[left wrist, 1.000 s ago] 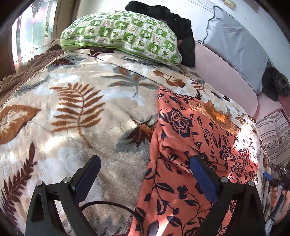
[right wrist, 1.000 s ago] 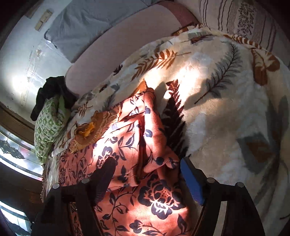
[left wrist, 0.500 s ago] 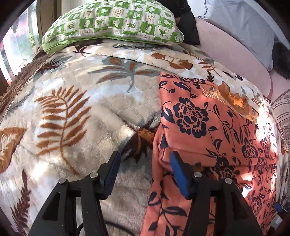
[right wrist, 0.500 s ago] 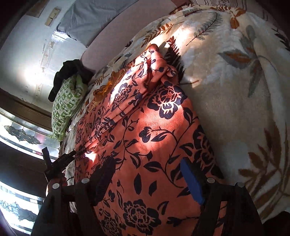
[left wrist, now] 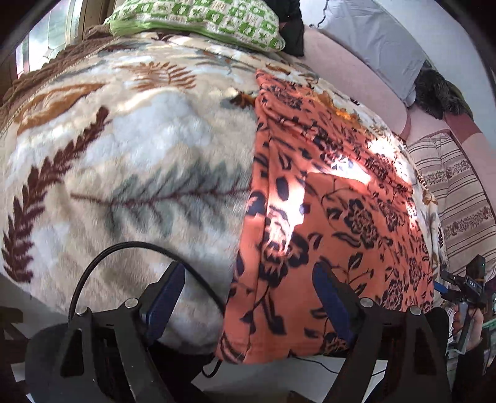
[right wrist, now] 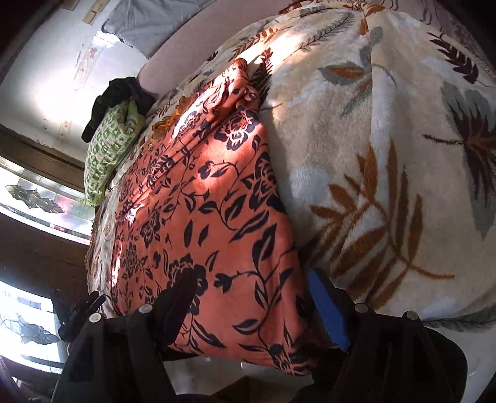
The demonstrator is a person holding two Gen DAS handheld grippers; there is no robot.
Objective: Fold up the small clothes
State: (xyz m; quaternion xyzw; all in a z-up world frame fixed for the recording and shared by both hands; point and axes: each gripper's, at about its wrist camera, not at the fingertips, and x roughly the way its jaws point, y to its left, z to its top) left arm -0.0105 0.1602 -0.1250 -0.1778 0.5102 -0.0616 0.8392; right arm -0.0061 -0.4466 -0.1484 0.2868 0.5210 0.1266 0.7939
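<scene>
An orange garment with a dark floral print (left wrist: 325, 217) lies spread lengthwise on a cream leaf-patterned blanket (left wrist: 139, 161), its near hem hanging over the bed's front edge. It also shows in the right wrist view (right wrist: 210, 217). My left gripper (left wrist: 248, 294) is open and empty, just in front of the garment's near left corner. My right gripper (right wrist: 251, 300) is open and empty, with its fingers on either side of the garment's near right corner. The right gripper also shows far right in the left wrist view (left wrist: 462, 288).
A green checked pillow (left wrist: 198, 18) and a black cloth (left wrist: 291, 28) lie at the bed's far end. A grey pillow (left wrist: 372, 43) leans on the pink headboard (left wrist: 350, 80). A striped cushion (left wrist: 458, 192) is at the right. A black cable (left wrist: 102, 257) loops by my left gripper.
Both grippers have pulled back toward the bed's front edge, and the left one has opened wider. The garment now lies flatter and stretched out along the bed.
</scene>
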